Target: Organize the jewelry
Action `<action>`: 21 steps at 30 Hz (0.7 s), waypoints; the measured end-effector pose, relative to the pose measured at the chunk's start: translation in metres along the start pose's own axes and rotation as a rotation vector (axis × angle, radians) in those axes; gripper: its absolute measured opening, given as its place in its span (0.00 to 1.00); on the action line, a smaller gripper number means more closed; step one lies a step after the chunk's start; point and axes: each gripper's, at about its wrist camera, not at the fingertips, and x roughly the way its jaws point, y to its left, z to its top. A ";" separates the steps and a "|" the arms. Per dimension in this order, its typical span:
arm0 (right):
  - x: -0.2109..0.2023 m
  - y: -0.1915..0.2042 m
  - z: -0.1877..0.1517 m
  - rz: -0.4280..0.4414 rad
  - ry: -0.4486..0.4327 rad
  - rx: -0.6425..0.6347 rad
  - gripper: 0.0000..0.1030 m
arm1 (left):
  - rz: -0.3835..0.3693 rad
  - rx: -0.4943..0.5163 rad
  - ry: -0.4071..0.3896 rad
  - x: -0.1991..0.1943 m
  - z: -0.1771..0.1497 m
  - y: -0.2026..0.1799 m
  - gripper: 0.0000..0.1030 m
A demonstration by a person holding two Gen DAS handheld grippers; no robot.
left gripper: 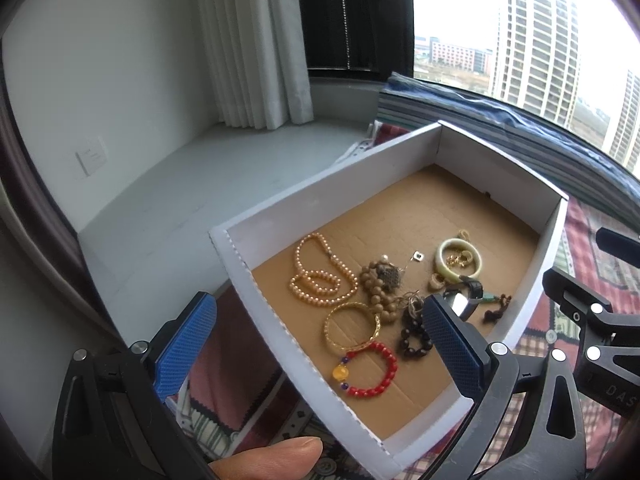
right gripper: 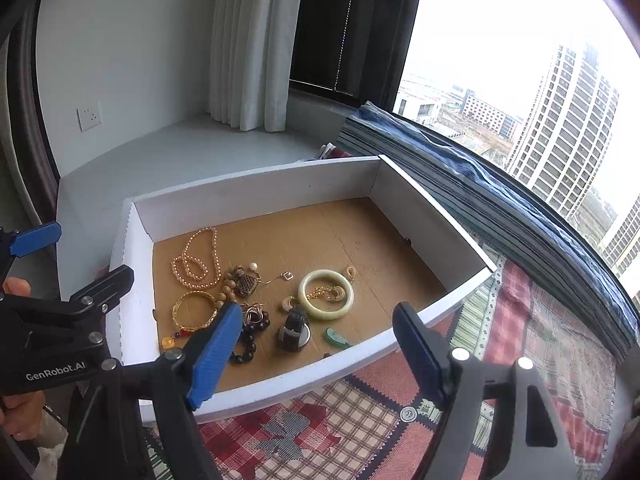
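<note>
A white cardboard box (left gripper: 256, 312) (right gripper: 256, 184) with a brown floor holds jewelry: a pearl necklace (left gripper: 320, 276) (right gripper: 196, 262), a gold bangle (left gripper: 352, 326) (right gripper: 194, 310), a red bead bracelet (left gripper: 372, 372), a jade bangle (left gripper: 458, 260) (right gripper: 326, 294), dark beads (left gripper: 414, 340) (right gripper: 248, 340), a watch (right gripper: 294, 330) and a green pendant (right gripper: 336, 338). My left gripper (left gripper: 316, 344) is open, straddling the box's near left wall. My right gripper (right gripper: 316, 332) is open above the box's near edge, empty.
The box lies on a patchwork checked cloth (right gripper: 340, 420) on a window ledge. Folded striped fabric (right gripper: 480, 176) lies along the window behind it. A grey sill (left gripper: 180, 200) and white curtain (left gripper: 256, 40) are at the left. Each view shows the other gripper at its side.
</note>
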 end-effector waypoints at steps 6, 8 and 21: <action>0.000 0.003 0.001 -0.007 0.023 -0.002 0.77 | 0.028 -0.003 0.023 0.002 -0.002 -0.001 1.00; 0.000 0.003 0.001 -0.012 0.030 -0.005 0.77 | 0.043 -0.003 0.033 0.002 -0.002 -0.001 1.00; -0.003 0.006 0.004 -0.019 0.054 -0.010 0.77 | 0.038 -0.030 0.025 -0.007 0.001 0.006 0.99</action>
